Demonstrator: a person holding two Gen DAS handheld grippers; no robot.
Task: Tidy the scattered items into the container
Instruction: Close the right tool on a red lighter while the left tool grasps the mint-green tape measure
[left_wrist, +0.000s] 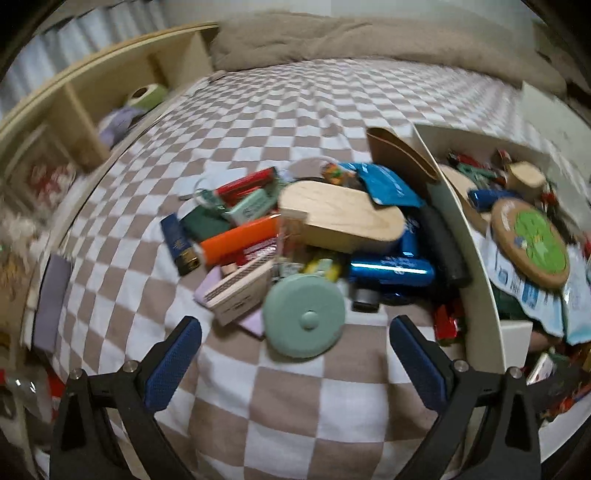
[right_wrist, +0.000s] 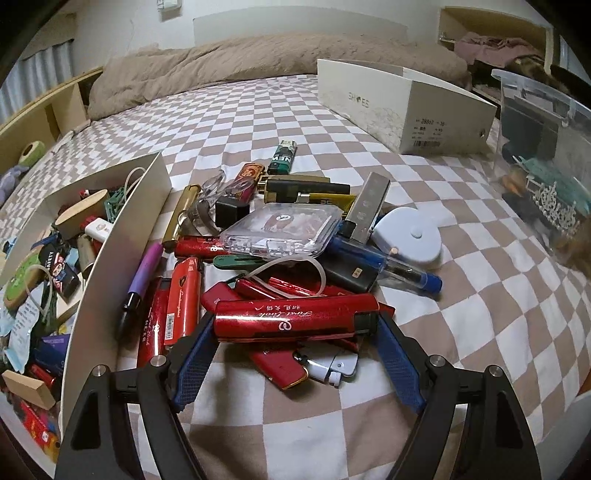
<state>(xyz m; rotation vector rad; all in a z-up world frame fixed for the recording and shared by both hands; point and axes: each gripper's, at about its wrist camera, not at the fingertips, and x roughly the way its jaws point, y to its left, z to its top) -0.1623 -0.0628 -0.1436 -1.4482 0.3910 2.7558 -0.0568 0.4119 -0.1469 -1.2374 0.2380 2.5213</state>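
Note:
A white open box (left_wrist: 476, 254) on the checkered bed holds several small items; it also shows at the left of the right wrist view (right_wrist: 110, 243). Left of it in the left wrist view lies a pile: a teal round tape measure (left_wrist: 303, 316), a wooden oval block (left_wrist: 341, 218), an orange lighter (left_wrist: 240, 240) and blue lighters (left_wrist: 391, 271). My left gripper (left_wrist: 295, 334) is open, just short of the tape measure. My right gripper (right_wrist: 295, 325) is shut on a long red lighter (right_wrist: 295, 319), held by its ends above a pile of red lighters (right_wrist: 181, 306).
A white shoebox lid (right_wrist: 402, 107) and a clear plastic bin (right_wrist: 546, 155) stand at the back right. A clear case (right_wrist: 284, 229), a white tape measure (right_wrist: 410, 236) and pens lie in the pile. A wooden shelf (left_wrist: 74, 103) runs along the left; a beige duvet (right_wrist: 258, 59) lies at the back.

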